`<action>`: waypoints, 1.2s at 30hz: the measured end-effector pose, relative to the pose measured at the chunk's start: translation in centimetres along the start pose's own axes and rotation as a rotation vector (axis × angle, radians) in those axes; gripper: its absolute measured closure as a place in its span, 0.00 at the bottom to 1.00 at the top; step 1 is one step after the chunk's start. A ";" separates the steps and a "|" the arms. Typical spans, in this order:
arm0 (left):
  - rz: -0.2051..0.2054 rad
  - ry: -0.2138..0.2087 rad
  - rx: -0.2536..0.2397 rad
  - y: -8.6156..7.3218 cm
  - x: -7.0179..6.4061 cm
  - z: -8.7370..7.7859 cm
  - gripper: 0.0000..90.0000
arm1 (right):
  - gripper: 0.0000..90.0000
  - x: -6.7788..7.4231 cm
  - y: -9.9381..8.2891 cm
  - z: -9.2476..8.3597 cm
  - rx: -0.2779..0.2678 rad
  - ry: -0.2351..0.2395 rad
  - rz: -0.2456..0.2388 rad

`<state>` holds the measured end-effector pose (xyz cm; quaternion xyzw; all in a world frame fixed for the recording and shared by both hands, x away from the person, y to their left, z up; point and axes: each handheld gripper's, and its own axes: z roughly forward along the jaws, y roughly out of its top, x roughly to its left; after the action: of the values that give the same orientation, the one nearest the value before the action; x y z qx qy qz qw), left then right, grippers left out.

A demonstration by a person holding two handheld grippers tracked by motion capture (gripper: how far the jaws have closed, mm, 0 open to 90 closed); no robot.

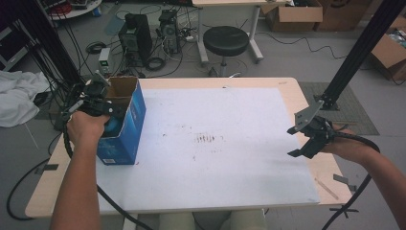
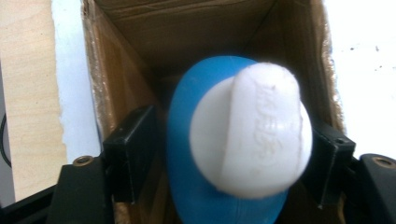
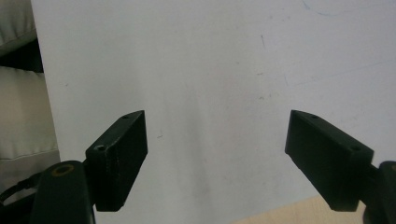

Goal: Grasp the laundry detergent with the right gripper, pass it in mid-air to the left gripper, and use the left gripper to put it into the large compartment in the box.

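light: even, soft | shadows: faint | close-ups: blurred

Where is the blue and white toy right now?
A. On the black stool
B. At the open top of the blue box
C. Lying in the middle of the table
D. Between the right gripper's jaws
B: the left gripper view shows the toy at the box opening, cardboard walls around it.

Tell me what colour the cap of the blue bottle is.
White; the cap of the blue bottle shows best in the left gripper view.
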<state>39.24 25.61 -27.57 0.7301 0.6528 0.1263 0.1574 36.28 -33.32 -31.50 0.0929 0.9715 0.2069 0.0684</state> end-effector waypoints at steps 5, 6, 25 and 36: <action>0.016 -0.005 -0.010 0.3 -0.2 -1.3 0.31 | 0.23 0.0 0.2 -0.3 -0.005 -0.006 -0.003; 0.017 -0.001 -0.014 0.4 -0.3 -1.5 0.31 | 0.23 0.1 0.2 -0.3 -0.006 -0.006 -0.001; 0.087 -0.007 -0.031 1.3 -2.3 -4.3 0.28 | 0.23 0.6 0.6 -0.7 -0.008 -0.010 -0.011; 0.130 -0.023 -0.028 1.9 -4.0 -5.4 0.27 | 0.23 0.9 0.4 -1.1 -0.013 -0.015 -0.002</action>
<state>38.40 21.83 -21.74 0.7700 0.6005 0.1371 0.1666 35.32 -33.20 -30.42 0.0929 0.9697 0.2125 0.0768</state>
